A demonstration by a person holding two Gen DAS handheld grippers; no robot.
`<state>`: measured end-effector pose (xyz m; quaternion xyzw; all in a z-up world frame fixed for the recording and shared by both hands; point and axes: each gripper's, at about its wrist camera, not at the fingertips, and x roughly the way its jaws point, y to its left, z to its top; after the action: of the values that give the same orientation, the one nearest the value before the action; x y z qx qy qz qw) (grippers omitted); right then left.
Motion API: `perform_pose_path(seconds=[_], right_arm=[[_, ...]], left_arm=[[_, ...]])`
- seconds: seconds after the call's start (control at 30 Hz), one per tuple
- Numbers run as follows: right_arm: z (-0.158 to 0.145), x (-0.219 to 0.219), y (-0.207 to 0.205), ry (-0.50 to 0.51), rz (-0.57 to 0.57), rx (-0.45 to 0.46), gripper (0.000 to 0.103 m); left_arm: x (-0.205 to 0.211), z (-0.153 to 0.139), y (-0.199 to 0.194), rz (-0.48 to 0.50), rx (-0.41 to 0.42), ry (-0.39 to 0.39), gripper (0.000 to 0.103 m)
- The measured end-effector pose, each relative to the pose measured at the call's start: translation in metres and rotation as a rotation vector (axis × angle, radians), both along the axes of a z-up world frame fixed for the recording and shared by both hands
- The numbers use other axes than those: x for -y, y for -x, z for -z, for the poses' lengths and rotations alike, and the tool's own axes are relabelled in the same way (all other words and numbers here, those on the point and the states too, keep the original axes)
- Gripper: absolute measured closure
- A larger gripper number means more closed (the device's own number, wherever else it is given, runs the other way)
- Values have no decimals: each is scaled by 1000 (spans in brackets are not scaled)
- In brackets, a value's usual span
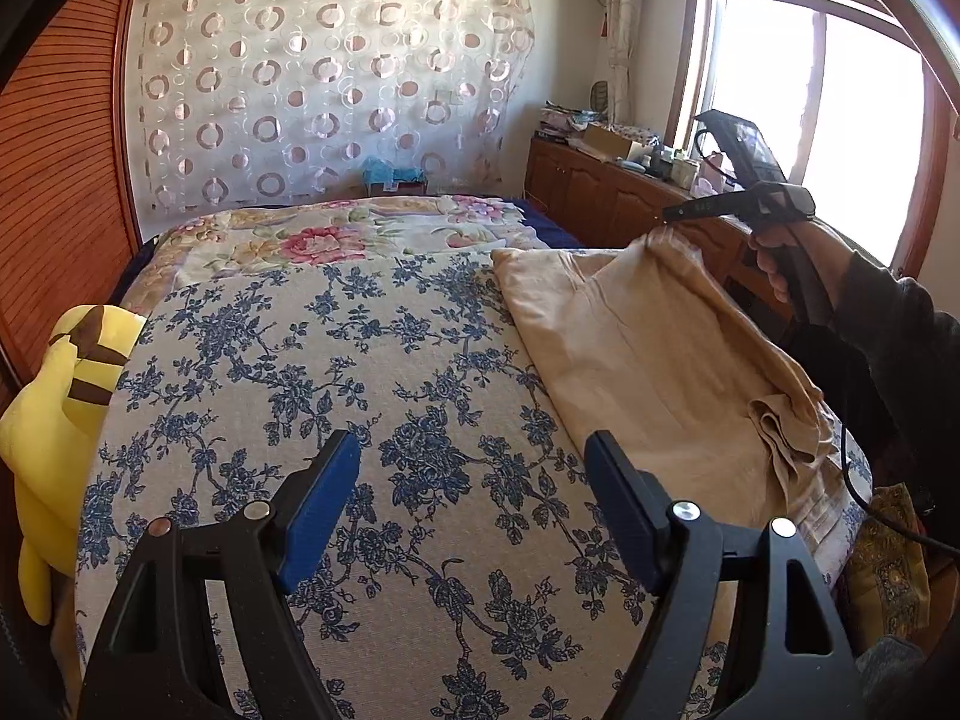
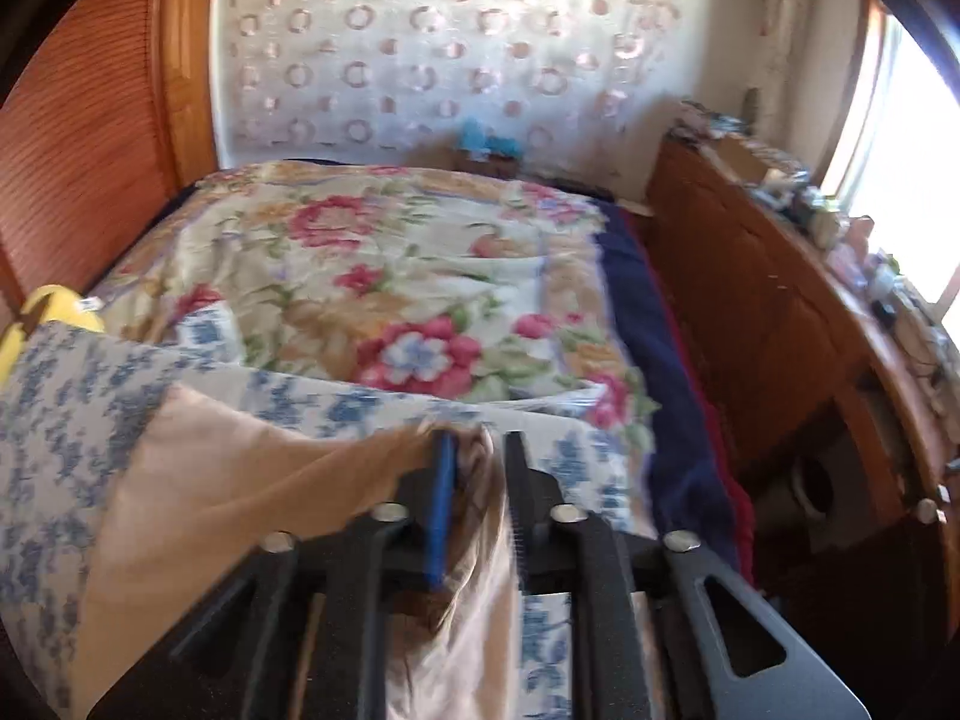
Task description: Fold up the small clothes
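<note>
We've got the right gripper (image 2: 477,450) pinching the beige garment (image 1: 654,348) corner off the blue-flowered bedspread (image 1: 360,360), left gripper (image 1: 474,468) spread, empty

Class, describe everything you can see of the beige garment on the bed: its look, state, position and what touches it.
The beige garment is thin, smooth, plain tan fabric, creased, with a bunched fold at its near edge. It lies on the right side of the blue-flowered bedcover. One far corner is lifted, drawn up to the right hand-held gripper, with cloth between its fingers. The left hand-held gripper is open and clear of it.
</note>
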<state>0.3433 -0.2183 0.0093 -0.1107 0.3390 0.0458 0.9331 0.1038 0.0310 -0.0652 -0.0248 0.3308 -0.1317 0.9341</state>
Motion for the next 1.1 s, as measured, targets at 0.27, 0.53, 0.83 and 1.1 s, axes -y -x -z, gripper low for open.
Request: perform_pose_path(seconds=[0.27,0.53,0.83,1.1], right_arm=[[-17,19,91,-87,-167,28,62],[20,43,199,-135,-255,-21,62],[58,48,244,-184,-258,-88,62],[64,65,246,-250,-237,-143,76]], left_arm=[[18,1,0,36,-8,-1,25],[45,6,2,88,-23,-4,25],[67,18,3,127,-57,-19,25],[83,25,5,158,-78,-27,25]])
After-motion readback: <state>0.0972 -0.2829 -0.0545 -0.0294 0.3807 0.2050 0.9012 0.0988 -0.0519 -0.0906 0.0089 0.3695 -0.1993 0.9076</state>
